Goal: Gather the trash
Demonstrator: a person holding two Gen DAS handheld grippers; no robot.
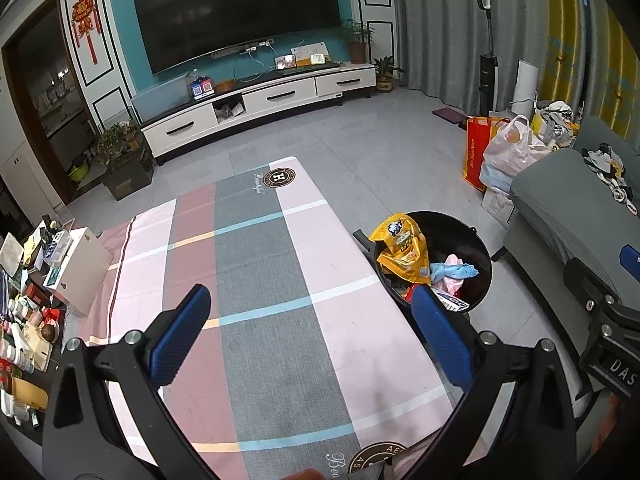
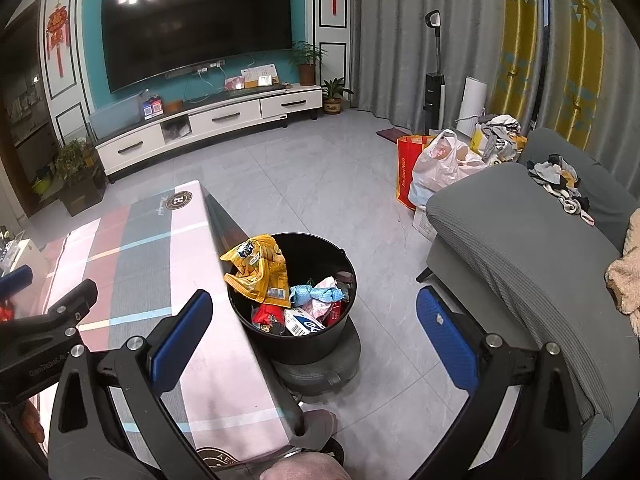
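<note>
A black trash bin stands on the floor at the right side of the cloth-covered table. A yellow snack bag hangs over its rim, with blue and pink wrappers and a white-and-blue box inside. The bin and yellow bag also show in the left wrist view. My left gripper is open above the table's plaid cloth, holding nothing. My right gripper is open above the bin and the table edge, holding nothing.
A grey sofa with clothes on it lies to the right. Plastic and red shopping bags sit on the floor beyond it. A cluttered side shelf stands left of the table. A TV cabinet runs along the far wall.
</note>
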